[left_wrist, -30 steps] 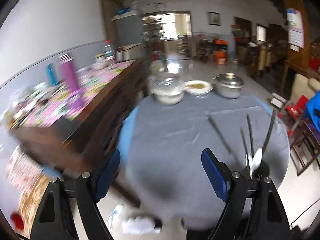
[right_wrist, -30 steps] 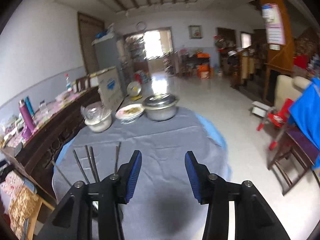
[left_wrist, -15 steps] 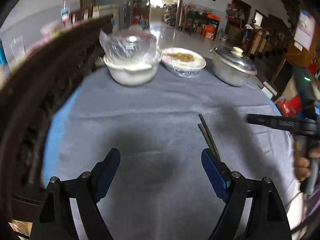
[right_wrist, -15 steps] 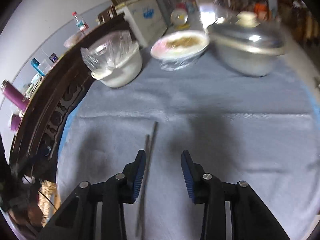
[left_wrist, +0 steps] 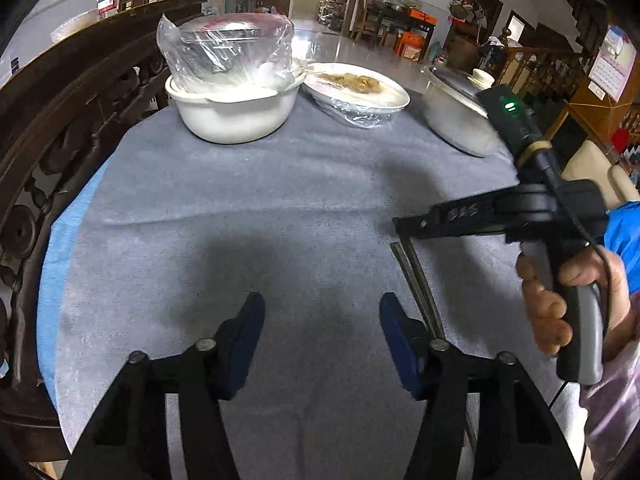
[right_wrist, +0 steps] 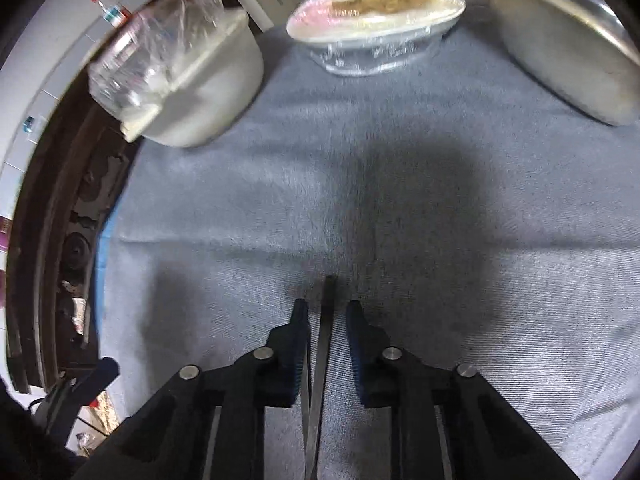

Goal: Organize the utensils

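Down on the grey cloth that covers the table, the chopsticks lie side by side as a close pair, toward its right side and pointing roughly at the far edge. The right gripper is lowered over them with its jaws spread a little, one finger on each side of the pair, not yet pinching. From the left wrist view that same gripper reaches in from the right above the sticks' far tips. The left gripper hovers over bare cloth near the near edge, jaws wide apart and empty, its right finger just beside the chopsticks. Along the far edge stand a white bowl under plastic film, a wrapped plate of food and a metal pot.
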Available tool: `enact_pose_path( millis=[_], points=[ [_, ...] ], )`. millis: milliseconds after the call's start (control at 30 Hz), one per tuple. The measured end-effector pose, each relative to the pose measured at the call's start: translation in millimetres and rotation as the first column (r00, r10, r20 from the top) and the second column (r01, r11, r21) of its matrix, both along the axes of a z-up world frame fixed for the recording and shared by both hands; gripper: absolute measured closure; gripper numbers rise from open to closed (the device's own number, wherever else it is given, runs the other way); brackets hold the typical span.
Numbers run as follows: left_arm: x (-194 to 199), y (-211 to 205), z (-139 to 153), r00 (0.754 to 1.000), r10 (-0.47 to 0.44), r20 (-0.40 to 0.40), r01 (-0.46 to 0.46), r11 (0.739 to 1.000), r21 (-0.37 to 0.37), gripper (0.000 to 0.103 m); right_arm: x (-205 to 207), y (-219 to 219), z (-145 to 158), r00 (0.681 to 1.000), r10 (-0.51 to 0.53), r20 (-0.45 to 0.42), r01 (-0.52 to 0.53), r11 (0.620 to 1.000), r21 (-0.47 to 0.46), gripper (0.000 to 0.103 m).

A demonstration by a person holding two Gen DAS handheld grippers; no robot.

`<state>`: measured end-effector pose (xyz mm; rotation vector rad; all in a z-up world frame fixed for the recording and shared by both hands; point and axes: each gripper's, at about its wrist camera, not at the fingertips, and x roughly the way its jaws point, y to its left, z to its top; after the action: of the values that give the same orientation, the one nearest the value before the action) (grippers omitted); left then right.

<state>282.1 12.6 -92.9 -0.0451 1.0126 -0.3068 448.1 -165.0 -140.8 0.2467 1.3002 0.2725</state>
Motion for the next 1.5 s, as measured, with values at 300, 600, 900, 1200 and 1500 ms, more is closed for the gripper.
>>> enact_pose_path(
  millis=[300, 600, 900, 1200, 1500],
  points=[
    [13.9, -16.0, -12.1, 0.997, -0.038, -0.069, 0.035, 0.998, -0.043, 0.051, -9.7, -13.4, 4.6, 0.996, -0.052, 0.078, 0.054, 0.998, -0.022, 0.095],
    [44.0, -63.9, -31.6, 0.987, -0.065, -0.15, 0.054, 0.996, -0.074, 0.051, -58.9, -92.4, 36.8, 0.976, -0.159, 0.15, 0.15, 0.986, 0.067, 0.095],
    [69.0, -92.8, -49.7, 0.968, -0.037, -0.247, 0.04, 0.999, 0.007, 0.062, -98.2, -122.6, 54.3, 0.964, -0.179, 0.196, 0.159, 0.981, 0.11, 0.095],
    [81.2, -105.9, -53.1, 0.954, -0.085, -0.287, 0.107, 0.992, 0.062, 0.098, -122.2, -132.3, 65.0, 0.946, -0.211, 0.247, 0.179, 0.973, 0.146, 0.095],
    [39.1, -65.2, -0.1, 0.994, -0.06, -0.092, 0.062, 0.998, 0.02, 0.098, -188.9, -133.8, 111.5, 0.874, -0.239, 0.423, 0.215, 0.971, 0.106, 0.095]
  ],
)
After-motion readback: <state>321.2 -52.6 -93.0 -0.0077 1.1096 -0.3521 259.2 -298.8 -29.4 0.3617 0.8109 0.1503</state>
